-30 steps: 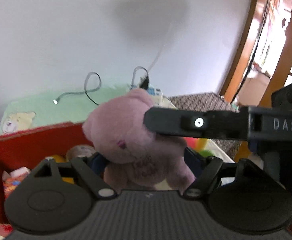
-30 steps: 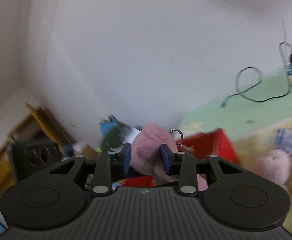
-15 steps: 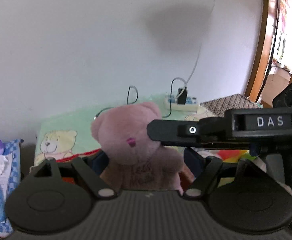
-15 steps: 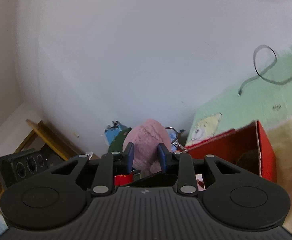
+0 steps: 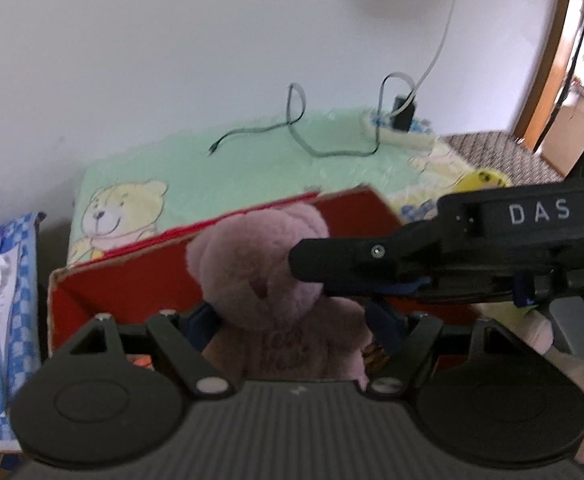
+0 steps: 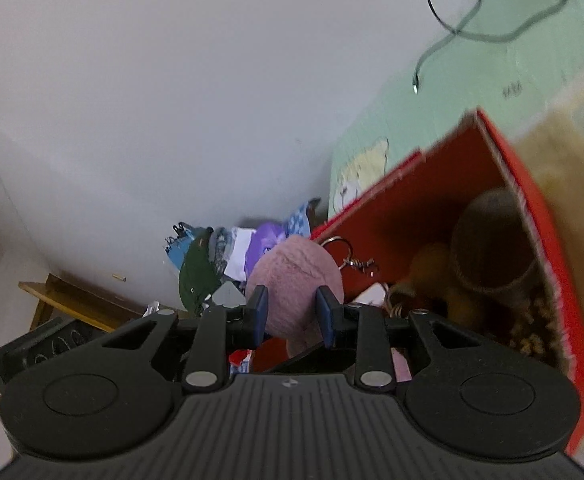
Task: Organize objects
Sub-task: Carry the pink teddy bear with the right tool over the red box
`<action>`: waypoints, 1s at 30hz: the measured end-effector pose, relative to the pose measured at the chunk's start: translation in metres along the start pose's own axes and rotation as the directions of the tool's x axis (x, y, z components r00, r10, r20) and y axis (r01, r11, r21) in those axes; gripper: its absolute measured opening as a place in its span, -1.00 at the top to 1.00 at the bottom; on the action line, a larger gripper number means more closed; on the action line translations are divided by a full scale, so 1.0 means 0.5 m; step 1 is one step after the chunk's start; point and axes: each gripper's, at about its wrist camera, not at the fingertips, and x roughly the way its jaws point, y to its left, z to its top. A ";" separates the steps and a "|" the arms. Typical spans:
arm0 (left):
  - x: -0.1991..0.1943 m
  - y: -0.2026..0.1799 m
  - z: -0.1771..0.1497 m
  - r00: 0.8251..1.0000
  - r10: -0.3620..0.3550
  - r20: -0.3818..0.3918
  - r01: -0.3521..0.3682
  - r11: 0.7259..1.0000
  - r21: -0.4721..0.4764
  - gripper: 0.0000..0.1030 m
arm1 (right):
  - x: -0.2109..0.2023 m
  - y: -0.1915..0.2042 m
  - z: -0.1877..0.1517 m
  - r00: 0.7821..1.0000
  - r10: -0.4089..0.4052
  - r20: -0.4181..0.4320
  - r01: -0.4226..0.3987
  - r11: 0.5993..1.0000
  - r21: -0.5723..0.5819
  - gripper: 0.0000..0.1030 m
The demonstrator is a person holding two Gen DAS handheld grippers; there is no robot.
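Pink teddy bear [image 5: 276, 280] is now dropping toward the red box [image 5: 140, 280]; right gripper [image 6: 292, 316] clamping its head, left gripper [image 5: 292, 320] closing, seemingly around its body.

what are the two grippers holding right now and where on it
Both hold the pink teddy bear: the left gripper, jaws closing, around its body, and the right gripper on its head, above the red box.

Right gripper [image 6: 291, 315] clamped with blue pads on soft pink plush toy [image 6: 295, 280], metal key ring [image 6: 337, 251] at its top. Behind, open red cardboard box [image 6: 531, 216] holding brown and yellow toys. Mint-green bear-print mat [image 6: 471, 92] beyond, thin black cable [image 6: 455, 32] across it.
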 end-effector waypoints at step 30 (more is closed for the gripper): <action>0.050 0.102 -0.076 0.958 0.227 -0.175 -0.236 0.971 -0.035 -0.60 | 0.165 -0.025 -0.031 0.968 -0.034 -0.247 0.064 0.992 0.113 0.42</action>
